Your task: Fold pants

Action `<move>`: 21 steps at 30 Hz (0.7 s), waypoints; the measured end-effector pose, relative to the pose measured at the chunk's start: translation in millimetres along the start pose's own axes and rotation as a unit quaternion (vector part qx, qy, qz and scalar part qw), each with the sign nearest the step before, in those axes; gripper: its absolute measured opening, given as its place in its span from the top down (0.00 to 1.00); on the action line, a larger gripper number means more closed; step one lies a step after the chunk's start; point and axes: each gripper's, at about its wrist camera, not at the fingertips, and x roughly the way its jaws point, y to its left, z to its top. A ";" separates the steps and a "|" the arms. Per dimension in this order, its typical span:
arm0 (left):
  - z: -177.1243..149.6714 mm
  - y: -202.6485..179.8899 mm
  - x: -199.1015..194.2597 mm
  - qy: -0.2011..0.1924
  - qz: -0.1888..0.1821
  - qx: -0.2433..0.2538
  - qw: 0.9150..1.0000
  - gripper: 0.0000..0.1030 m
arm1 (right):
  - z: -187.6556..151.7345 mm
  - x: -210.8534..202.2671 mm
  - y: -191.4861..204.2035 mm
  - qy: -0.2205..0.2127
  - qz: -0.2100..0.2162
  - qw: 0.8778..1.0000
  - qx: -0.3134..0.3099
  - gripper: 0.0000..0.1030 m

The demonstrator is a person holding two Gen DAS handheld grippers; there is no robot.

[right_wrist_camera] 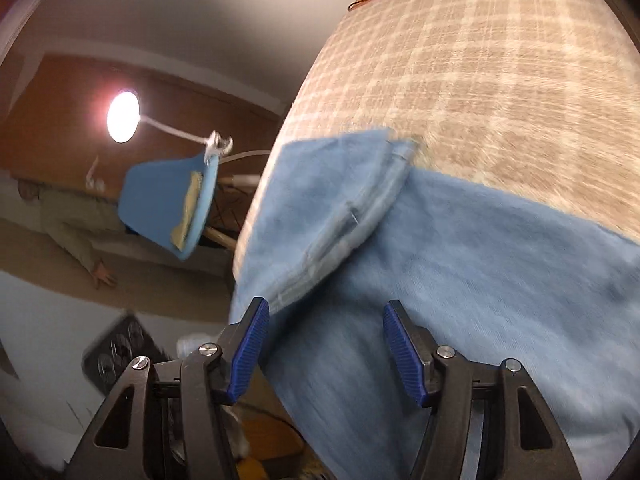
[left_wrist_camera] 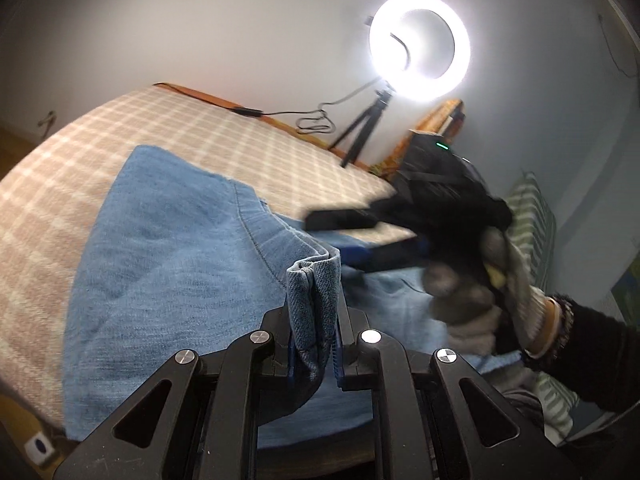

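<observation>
Left gripper (left_wrist_camera: 314, 344) clenched on bunched denim hem of blue jeans (left_wrist_camera: 168, 264). Jeans spread beyond it over checked bedspread (left_wrist_camera: 224, 136). Right gripper (right_wrist_camera: 325, 350) released, pads (right_wrist_camera: 402, 354) apart, nothing pinched; jeans lie just beyond fingertips, folded seam edge ahead-left. Gloved hand (left_wrist_camera: 484, 296) holds it. Ring light (left_wrist_camera: 419, 36) on tripod, far.

wall (left_wrist_camera: 200, 20): white | ring light (left_wrist_camera: 419, 36): lit | bedcover (left_wrist_camera: 180, 128): checked
</observation>
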 end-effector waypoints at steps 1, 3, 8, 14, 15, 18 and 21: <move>0.1 -2.7 1.6 0.001 -0.003 0.004 1.000 0.89 | 5.3 4.1 -3.1 -0.005 0.012 1.000 0.012 0.38; -2.4 -6.3 4.4 0.006 -0.017 0.002 1.000 0.89 | 12.8 7.4 -11.8 -0.016 0.020 0.999 0.032 0.38; -11.5 -12.1 12.9 0.029 -0.016 0.017 0.999 0.89 | 26.3 12.4 -36.6 -0.042 0.018 0.995 0.089 0.52; -20.2 -20.4 17.3 0.054 0.017 0.060 0.997 0.89 | 31.1 10.6 -20.5 -0.050 -0.087 0.995 0.027 0.85; -21.9 -21.7 18.6 0.058 0.025 0.065 0.996 0.89 | 31.7 13.4 -15.0 -0.050 -0.114 0.992 0.008 0.88; -27.3 -23.5 24.5 0.073 0.041 0.066 0.994 0.89 | 34.5 21.0 0.8 -0.055 -0.155 0.986 -0.027 0.93; -30.4 -28.8 26.6 0.083 0.050 0.073 0.993 0.89 | 31.7 21.3 25.7 -0.067 -0.191 0.976 -0.076 0.95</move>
